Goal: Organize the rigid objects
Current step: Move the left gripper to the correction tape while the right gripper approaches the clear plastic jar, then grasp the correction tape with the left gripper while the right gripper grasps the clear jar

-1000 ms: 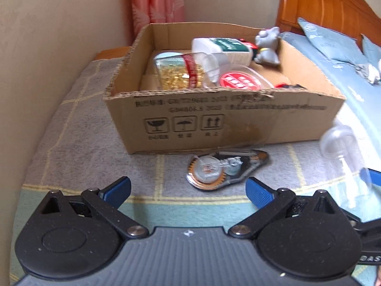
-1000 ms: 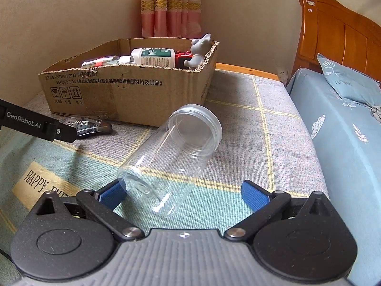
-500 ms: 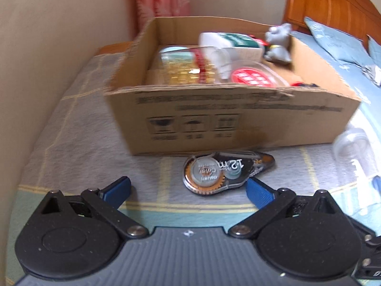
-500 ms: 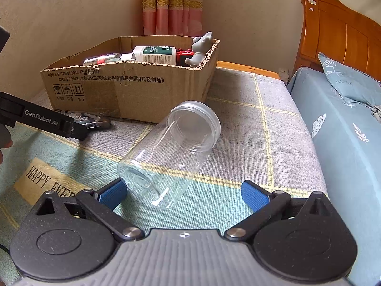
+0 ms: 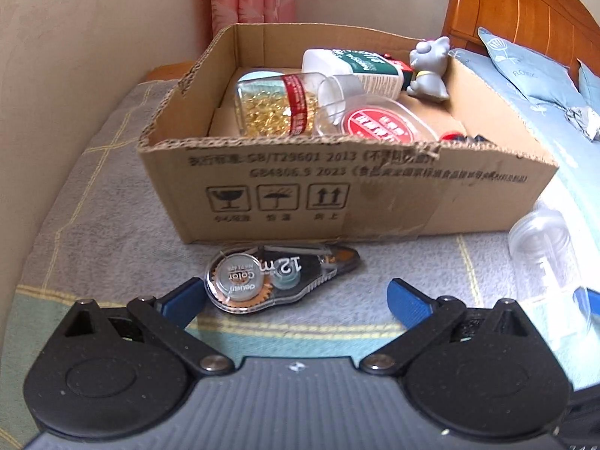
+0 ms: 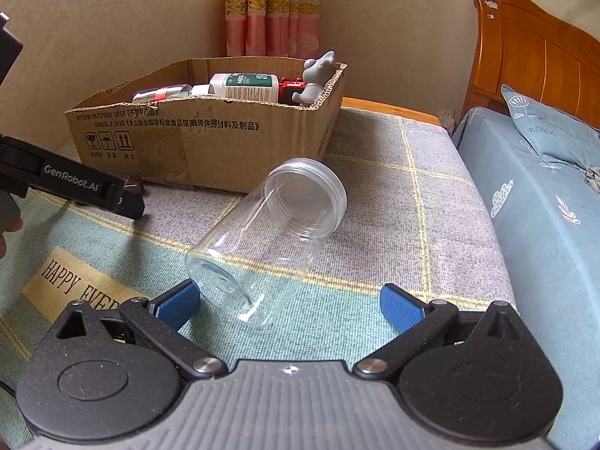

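Though unheld, jar point(image 6: 268, 240) between gripper point(image 6: 288, 305) fingers.

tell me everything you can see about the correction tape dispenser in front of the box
The correction tape dispenser is a clear plastic teardrop shell with an orange toothed wheel, a silver hub label and "12m" printed on it. It lies flat on the grey blanket, just in front of the cardboard box, its narrow tip pointing right. The open left tongs hover near it, not gripping; whether the left blue pad touches it is unclear.
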